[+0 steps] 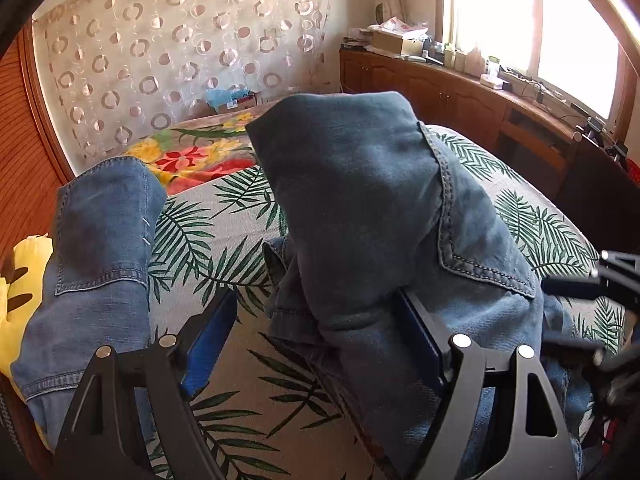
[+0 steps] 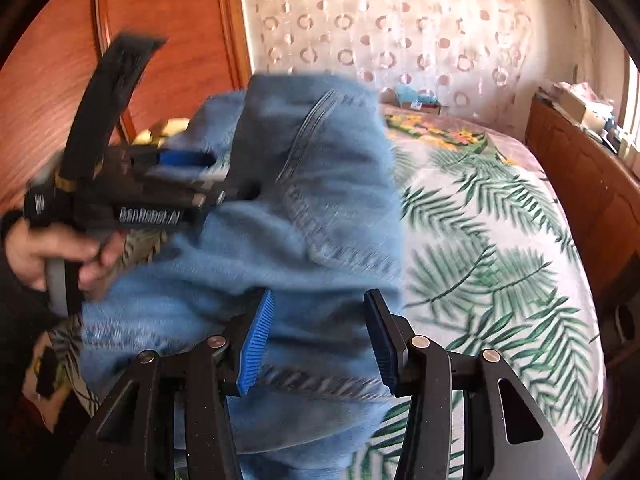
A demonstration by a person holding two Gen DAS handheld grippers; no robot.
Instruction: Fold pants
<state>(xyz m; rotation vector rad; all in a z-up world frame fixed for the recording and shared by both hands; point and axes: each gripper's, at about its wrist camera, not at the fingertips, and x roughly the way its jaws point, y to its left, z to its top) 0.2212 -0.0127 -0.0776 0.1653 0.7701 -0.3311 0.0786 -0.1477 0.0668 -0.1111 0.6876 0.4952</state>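
The blue denim jeans (image 1: 372, 208) lie bunched on the bed (image 1: 224, 240), over its palm-leaf bedspread, with one part humped up at 12 o'clock in the left wrist view and another stretch (image 1: 100, 240) trailing at 9 o'clock. The left hand-held gripper (image 1: 316, 332) stands wide apart, its right finger pressed against the denim mound and nothing clamped between the jaws. The right hand-held gripper (image 2: 318, 336) is likewise spread, with jeans (image 2: 304, 208) cloth lying between and beyond its blue pads (image 2: 256, 344); whether it is pinching anything I cannot tell for sure, though the gap looks too wide for a grip. That view is blurred. At 9 o'clock in it the person's hand (image 2: 52, 256) holds the other tool.

Denim like this is probably fairly heavy, soft and floppy, yet thick at the seams, so it should not slip much. The stitched pocket edge (image 1: 448, 216) or the waistband would likely give the firmest hold.
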